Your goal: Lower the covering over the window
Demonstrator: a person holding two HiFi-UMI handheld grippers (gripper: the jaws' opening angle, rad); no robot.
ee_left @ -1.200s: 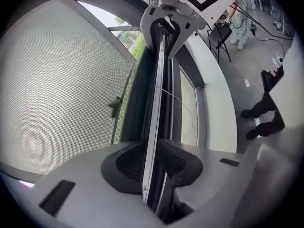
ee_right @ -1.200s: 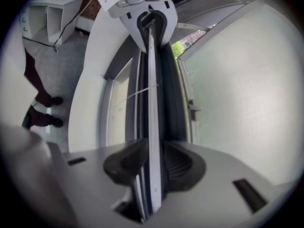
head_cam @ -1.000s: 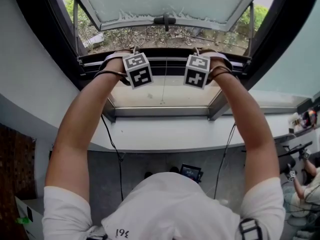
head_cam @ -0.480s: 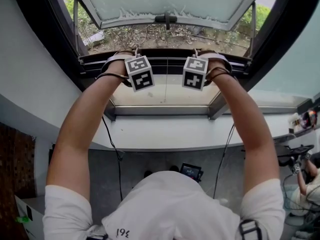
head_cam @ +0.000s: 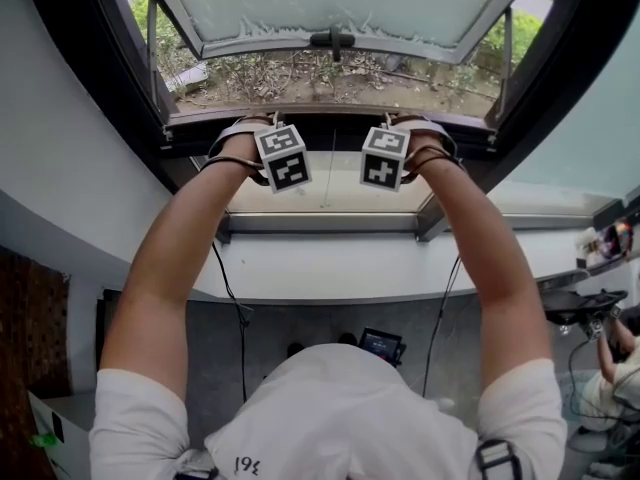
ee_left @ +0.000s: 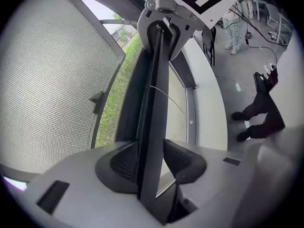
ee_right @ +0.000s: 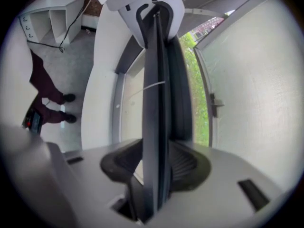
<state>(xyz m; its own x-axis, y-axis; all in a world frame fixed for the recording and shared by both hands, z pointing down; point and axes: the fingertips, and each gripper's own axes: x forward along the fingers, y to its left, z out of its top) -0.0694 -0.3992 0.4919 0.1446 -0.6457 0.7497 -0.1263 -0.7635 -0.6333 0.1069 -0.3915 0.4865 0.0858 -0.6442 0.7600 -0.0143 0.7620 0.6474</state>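
Note:
The covering's dark bottom bar (head_cam: 330, 133) runs across the window opening, and a thin pull cord (head_cam: 327, 183) hangs from its middle. My left gripper (head_cam: 270, 143) and right gripper (head_cam: 405, 140) sit on the bar side by side. In the left gripper view the bar (ee_left: 154, 103) stands between the jaws of the left gripper (ee_left: 149, 160), with a gap at one pad. In the right gripper view the bar (ee_right: 156, 80) lies loosely between the pads of the right gripper (ee_right: 156, 163). Both pairs of jaws have just been opening.
Beyond the bar the window sash (head_cam: 330, 3) is swung outward, its handle (head_cam: 333, 40) at the lower edge, garden ground below it. A white sill (head_cam: 330, 268) runs under the window. Cables hang below it. Another person (head_cam: 610, 363) is at the far right.
Both grippers and the bar have sunk a little in the head view. The forearms have followed them down.

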